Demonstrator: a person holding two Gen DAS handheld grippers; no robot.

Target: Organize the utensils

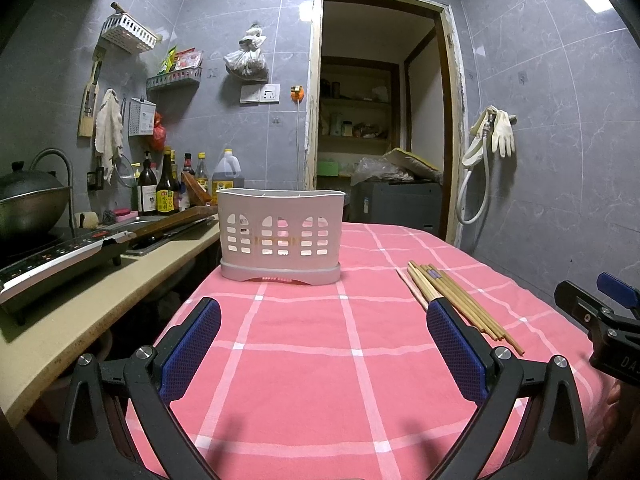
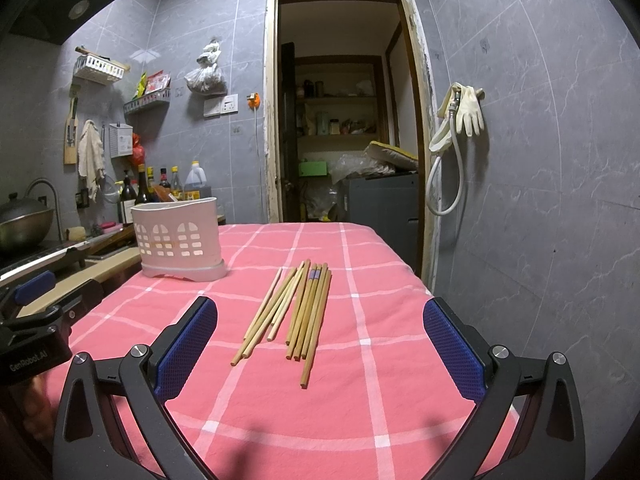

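Note:
A white slotted utensil holder (image 1: pixel 280 234) stands upright on the pink checked tablecloth (image 1: pixel 304 360), straight ahead of my left gripper (image 1: pixel 323 312), which is open with nothing between its fingers. Several wooden chopsticks (image 1: pixel 460 304) lie loose to its right. In the right wrist view those chopsticks (image 2: pixel 296 312) lie flat just ahead of my right gripper (image 2: pixel 320 312), also open and holding nothing, and the utensil holder (image 2: pixel 180 242) stands at the far left of the tablecloth (image 2: pixel 360 360). The right gripper's body (image 1: pixel 600 320) shows at the left view's right edge.
A kitchen counter (image 1: pixel 100 300) runs along the left with an induction cooker (image 1: pixel 60 260), a wok (image 1: pixel 28 204) and sauce bottles (image 1: pixel 168 188). An open doorway (image 2: pixel 344 120) lies behind the table. A hose and gloves (image 2: pixel 460 120) hang on the right wall.

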